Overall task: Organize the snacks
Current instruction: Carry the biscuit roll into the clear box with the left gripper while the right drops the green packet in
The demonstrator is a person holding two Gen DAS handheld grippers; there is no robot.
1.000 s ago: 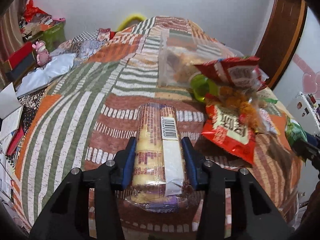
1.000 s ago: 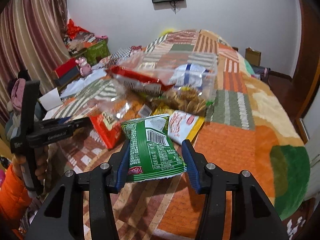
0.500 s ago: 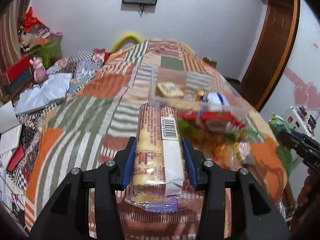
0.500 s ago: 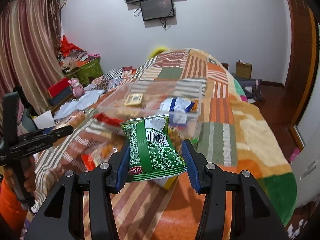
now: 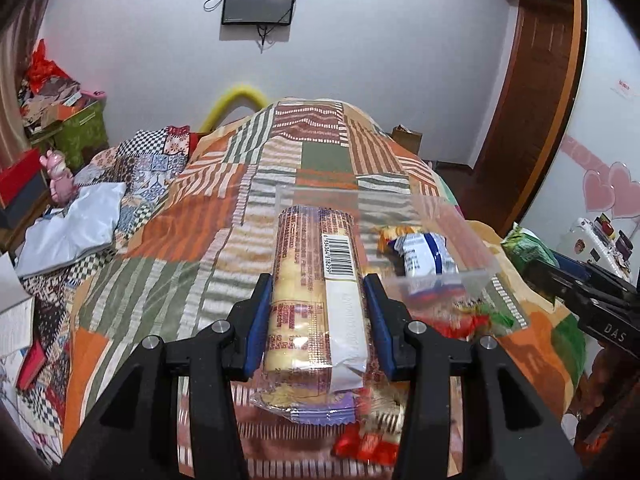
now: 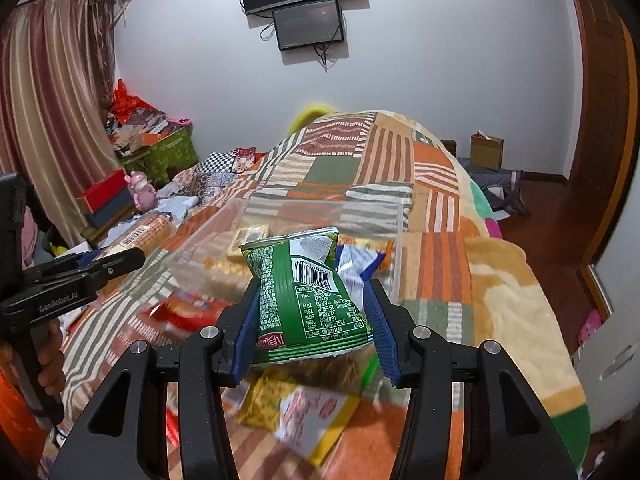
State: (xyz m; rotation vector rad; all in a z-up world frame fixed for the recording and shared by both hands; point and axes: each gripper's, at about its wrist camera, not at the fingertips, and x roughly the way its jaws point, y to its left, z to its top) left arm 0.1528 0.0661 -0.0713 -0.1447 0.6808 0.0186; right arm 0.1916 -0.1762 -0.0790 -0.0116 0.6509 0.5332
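My left gripper (image 5: 318, 312) is shut on a long clear-wrapped biscuit roll (image 5: 314, 280) and holds it above the bed, just short of a clear plastic box (image 5: 452, 224). My right gripper (image 6: 314, 320) is shut on a green snack bag (image 6: 306, 296) and holds it in front of the same clear box (image 6: 372, 216). The box holds a blue-and-white packet (image 5: 424, 256) and a few other snacks. Loose red and yellow snack bags (image 6: 296, 412) lie on the quilt below both grippers. The right gripper also shows at the right edge of the left wrist view (image 5: 580, 292).
A patchwork quilt (image 5: 192, 236) covers the bed. Boxes and a pink toy (image 5: 60, 176) crowd the floor on the left. A wooden door (image 5: 536, 120) stands on the right. Screens hang on the far wall (image 6: 304, 4).
Both grippers have risen and tilted up with their snacks still held. The clear box now sits straight ahead and the loose bags have dropped to the lower edge of the views.
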